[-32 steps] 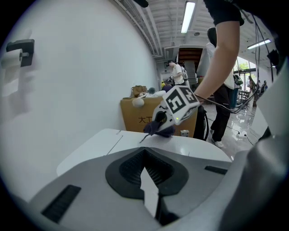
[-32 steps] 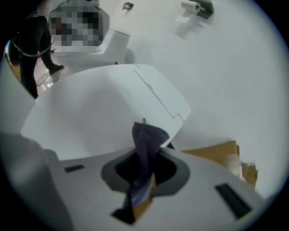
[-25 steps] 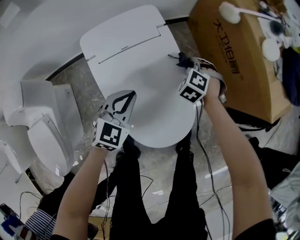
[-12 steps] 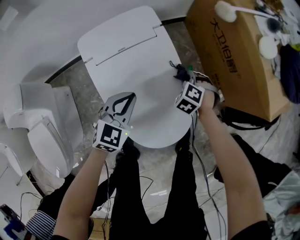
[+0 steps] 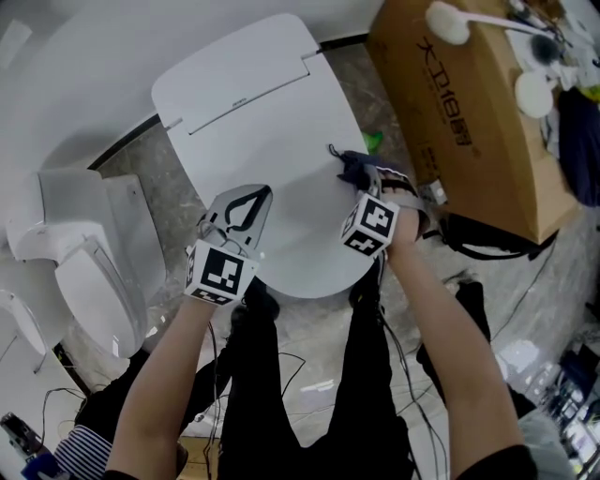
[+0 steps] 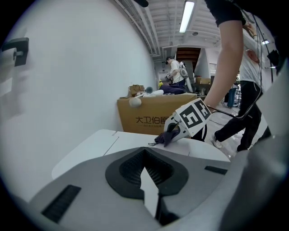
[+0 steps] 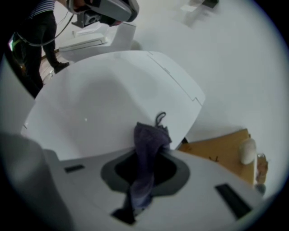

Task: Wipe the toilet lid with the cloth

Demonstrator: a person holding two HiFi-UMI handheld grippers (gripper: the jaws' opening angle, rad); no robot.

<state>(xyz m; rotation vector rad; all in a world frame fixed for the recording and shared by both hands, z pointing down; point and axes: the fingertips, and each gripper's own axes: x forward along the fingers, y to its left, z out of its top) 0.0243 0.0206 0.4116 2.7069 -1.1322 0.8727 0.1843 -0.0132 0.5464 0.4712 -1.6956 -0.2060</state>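
Note:
The white toilet lid (image 5: 262, 131) lies closed, its front end toward me. My right gripper (image 5: 356, 173) is shut on a dark purple cloth (image 5: 352, 166), which presses on the lid's right side. In the right gripper view the cloth (image 7: 149, 149) hangs out of the jaws onto the lid (image 7: 99, 103), a small loop at its tip. My left gripper (image 5: 246, 202) rests on the lid's front left part, shut and empty. In the left gripper view the jaws meet over the lid (image 6: 113, 140), with the right gripper (image 6: 174, 131) and the cloth (image 6: 165, 136) beyond.
A brown cardboard box (image 5: 469, 103) stands close to the right of the toilet, with a white brush (image 5: 450, 23) on it. Another white toilet (image 5: 84, 253) stands at the left. Cables (image 5: 422, 347) lie on the floor by the person's legs. A white wall (image 6: 67, 67) rises behind the toilet.
My right gripper has slid the cloth leftward, from the lid's right edge in over the lid. The left gripper has stayed still.

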